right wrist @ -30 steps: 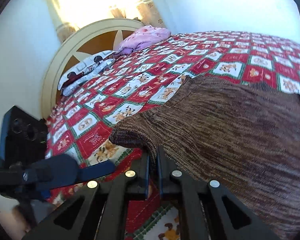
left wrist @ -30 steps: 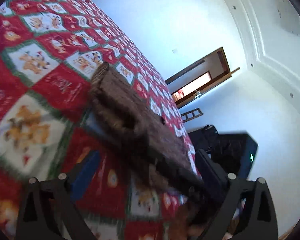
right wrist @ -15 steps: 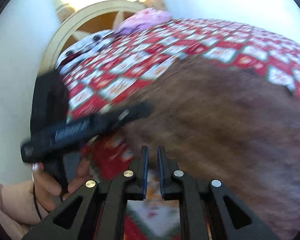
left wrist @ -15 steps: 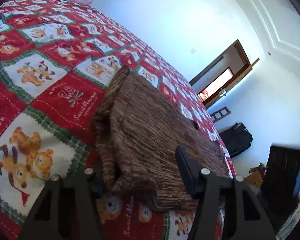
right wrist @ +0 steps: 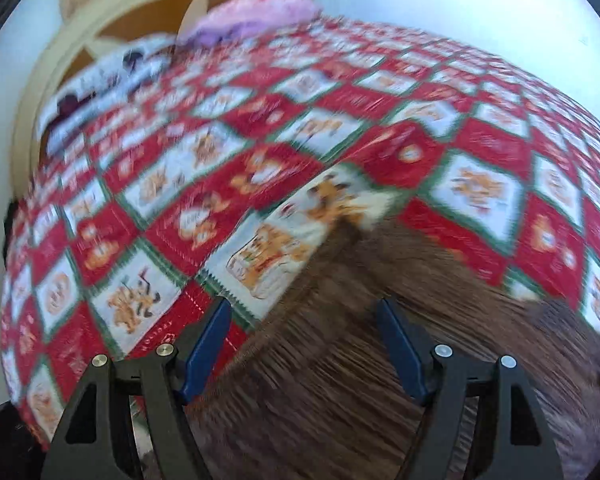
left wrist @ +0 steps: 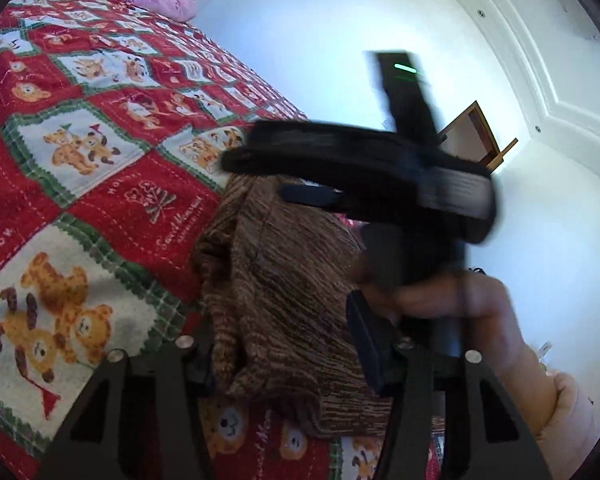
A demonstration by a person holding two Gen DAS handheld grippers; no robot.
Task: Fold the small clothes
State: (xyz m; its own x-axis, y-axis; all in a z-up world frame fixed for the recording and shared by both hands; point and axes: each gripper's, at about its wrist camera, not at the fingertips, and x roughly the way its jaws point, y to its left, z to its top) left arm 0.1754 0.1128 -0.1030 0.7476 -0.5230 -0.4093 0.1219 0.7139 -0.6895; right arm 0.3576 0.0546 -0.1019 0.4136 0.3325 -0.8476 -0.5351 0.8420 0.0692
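A big red blanket [left wrist: 100, 128] with teddy bears covers the bed, and a brown sweater [left wrist: 292, 280] lies folded on it. The left gripper [left wrist: 284, 352] has just been closing and pinches the sweater's bunched edge. The right gripper [right wrist: 304, 344] has just sprung wide apart above the sweater, holding nothing.

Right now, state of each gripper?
Left gripper: jaws have just been closing, brown sweater between them; grip cannot be told.
Right gripper: jaws have just been opening, now open, holding nothing.
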